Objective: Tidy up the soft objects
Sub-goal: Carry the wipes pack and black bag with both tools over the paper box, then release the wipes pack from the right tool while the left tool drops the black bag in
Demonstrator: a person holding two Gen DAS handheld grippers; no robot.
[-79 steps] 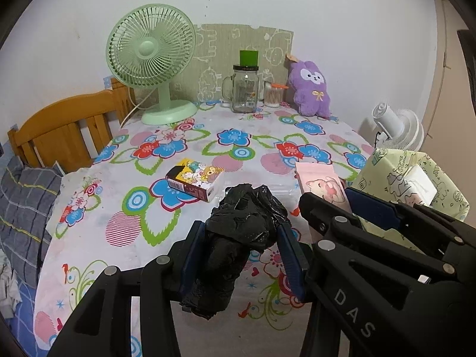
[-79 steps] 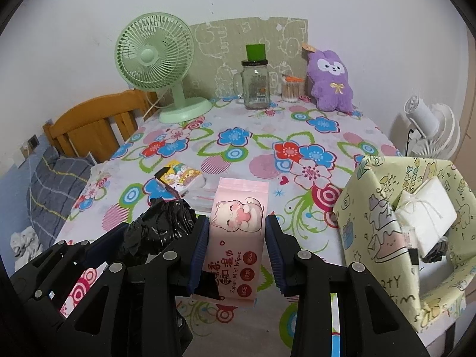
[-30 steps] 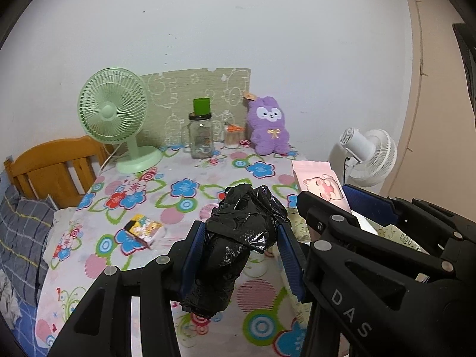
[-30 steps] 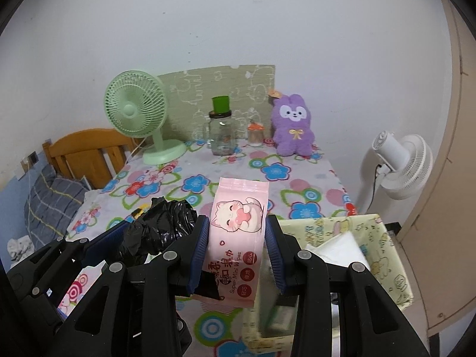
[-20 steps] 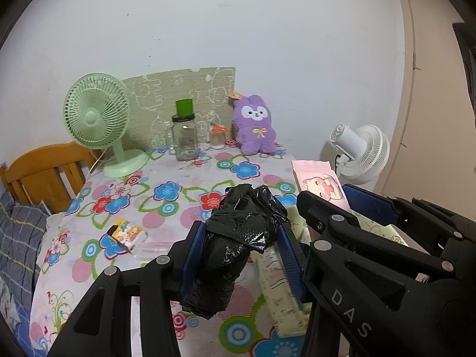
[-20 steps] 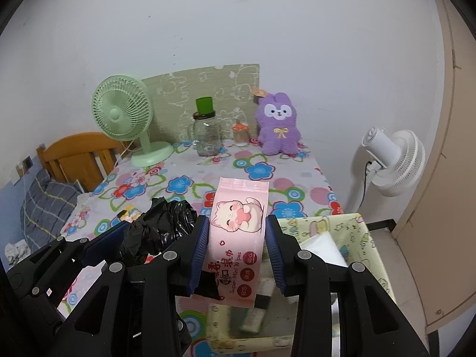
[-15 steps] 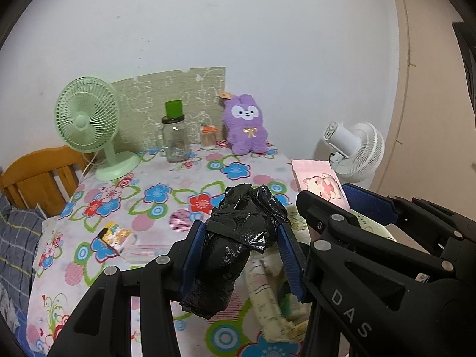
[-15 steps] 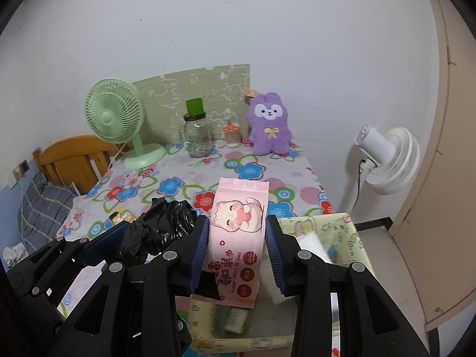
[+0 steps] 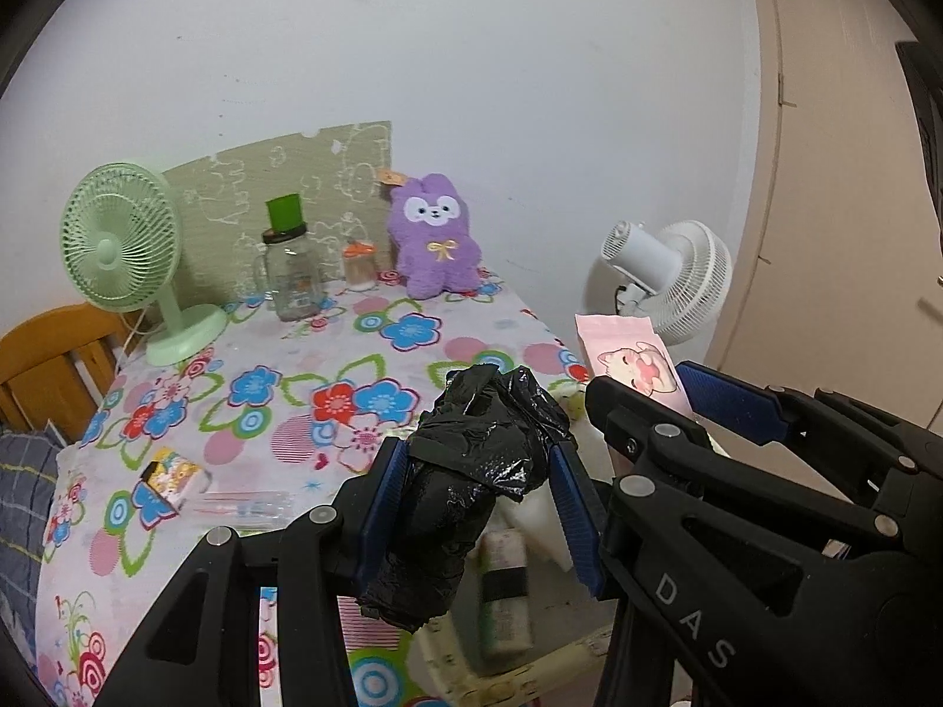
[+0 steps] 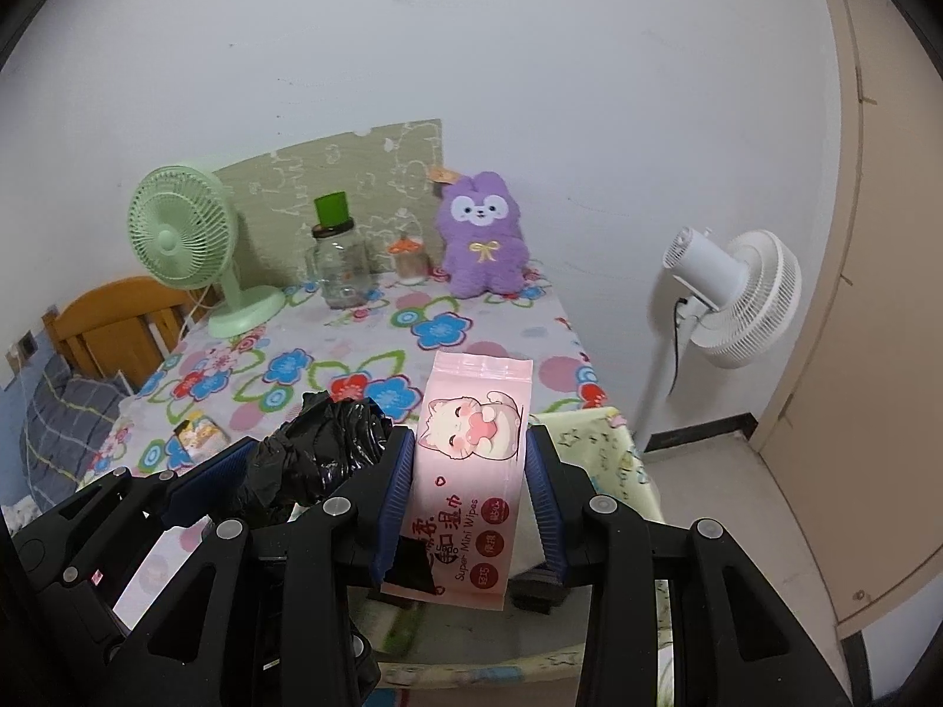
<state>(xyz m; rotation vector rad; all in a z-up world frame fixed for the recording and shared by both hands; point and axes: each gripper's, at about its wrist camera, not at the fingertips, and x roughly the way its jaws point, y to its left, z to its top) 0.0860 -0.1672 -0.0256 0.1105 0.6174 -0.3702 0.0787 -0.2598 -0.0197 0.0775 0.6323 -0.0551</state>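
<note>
At nine o'clock in the left wrist view a green desk fan stands at the far edge of the table, whose cloth is printed with bright flowers. Toward eleven o'clock sit a glass jar with a green cap and, just beside it, a purple plush rabbit against the wall. A small printed box lies on the cloth at eight o'clock.

At the centre, the left gripper is clamped on a crumpled black plastic bag, its blue pads pressing both sides; the bundle is held in the air above the table's near edge. Under it, at six o'clock, lies the pale patterned storage bin, blurred.

At three o'clock the right gripper grips a pink pack of wet wipes, upright between its pads, above the bin's rim. A white standing fan stands on the floor at two o'clock in the right wrist view.
</note>
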